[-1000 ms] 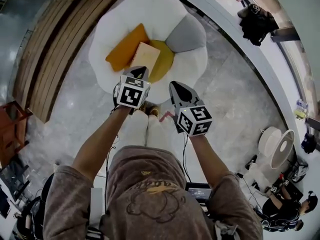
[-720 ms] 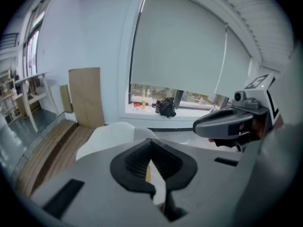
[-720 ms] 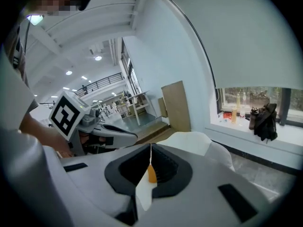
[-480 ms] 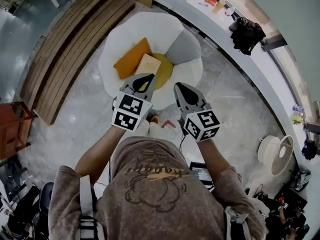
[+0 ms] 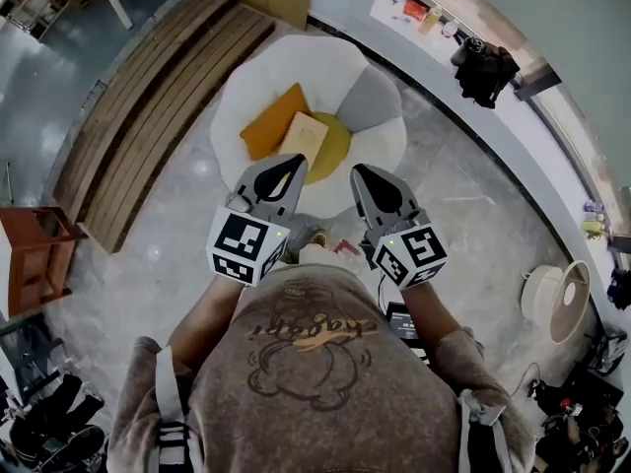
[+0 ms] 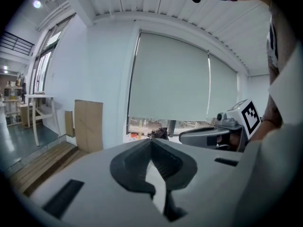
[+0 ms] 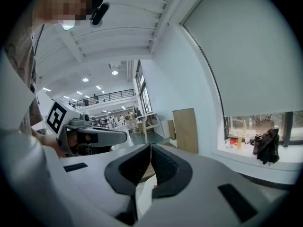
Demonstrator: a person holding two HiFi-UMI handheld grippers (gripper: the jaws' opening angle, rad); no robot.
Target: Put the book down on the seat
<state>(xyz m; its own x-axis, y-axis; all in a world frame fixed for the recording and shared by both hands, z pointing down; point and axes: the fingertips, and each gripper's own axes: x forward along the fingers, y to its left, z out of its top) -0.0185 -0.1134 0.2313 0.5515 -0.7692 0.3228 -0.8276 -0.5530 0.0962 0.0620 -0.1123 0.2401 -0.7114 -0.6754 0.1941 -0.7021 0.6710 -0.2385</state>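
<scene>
A tan book (image 5: 302, 134) lies flat on the yellow centre of the white flower-shaped seat (image 5: 256, 82), beside an orange cushion (image 5: 273, 118). My left gripper (image 5: 294, 163) is raised above the floor in front of the seat, jaws shut and empty. My right gripper (image 5: 363, 173) is level with it to the right, also shut and empty. Both are apart from the book. In the left gripper view the left gripper (image 6: 151, 140) points at a wall and window blind, with tips meeting. In the right gripper view the right gripper (image 7: 150, 146) is shut too.
A wooden slatted bench (image 5: 148, 106) runs left of the seat. A grey cushion (image 5: 366, 103) sits on the seat's right side. A white curved counter (image 5: 513, 126) with a black bag (image 5: 483, 65) runs at the right. A fan (image 5: 554, 302) stands low right.
Both grippers have risen away from the seat and tilted up towards level. The book stays lying on the seat. The person has straightened up.
</scene>
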